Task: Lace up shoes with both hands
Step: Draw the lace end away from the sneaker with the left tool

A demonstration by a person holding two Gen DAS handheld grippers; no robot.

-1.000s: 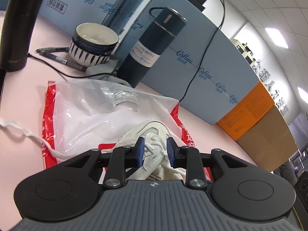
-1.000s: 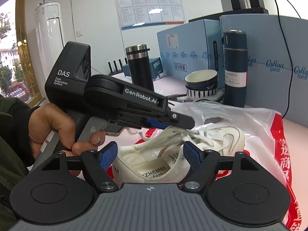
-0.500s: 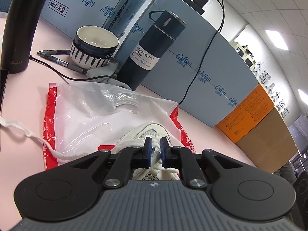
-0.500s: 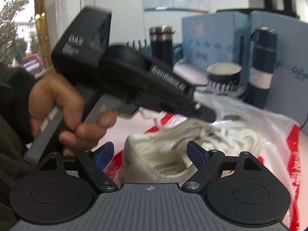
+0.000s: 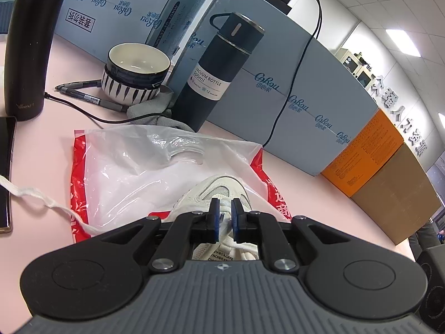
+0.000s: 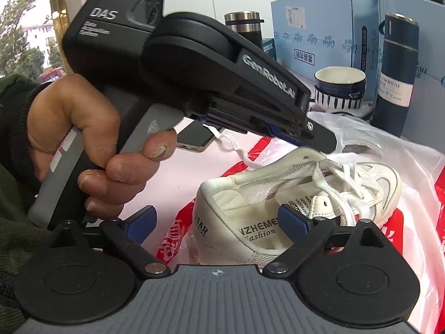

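Note:
A white sneaker [image 5: 219,186] lies on a red-and-clear plastic bag [image 5: 139,167] on the pink table. My left gripper [image 5: 224,217] is shut over the lacing in the middle of the shoe, with white shoelace between its blue pads. The right wrist view shows that gripper [image 6: 319,139] coming in from above, its tip at the top of the laces, a hand [image 6: 83,139] on its handle. My right gripper [image 6: 217,220] is open and its jaws are still opening; they straddle the sneaker's [image 6: 278,194] heel without touching it. A loose lace end [image 5: 27,194] trails left across the table.
A dark vacuum bottle [image 5: 217,75], a striped bowl [image 5: 136,72], pens [image 5: 83,97] and a black tumbler [image 5: 27,47] stand behind the bag. Blue boxes [image 5: 306,97] and an orange box [image 5: 367,150] wall the far side. A phone [image 5: 5,172] lies at the left edge.
The left jaws have closed from a finger-wide gap onto the laces. The right jaws have spread wider, and the right gripper has come lower and closer to the shoe's heel.

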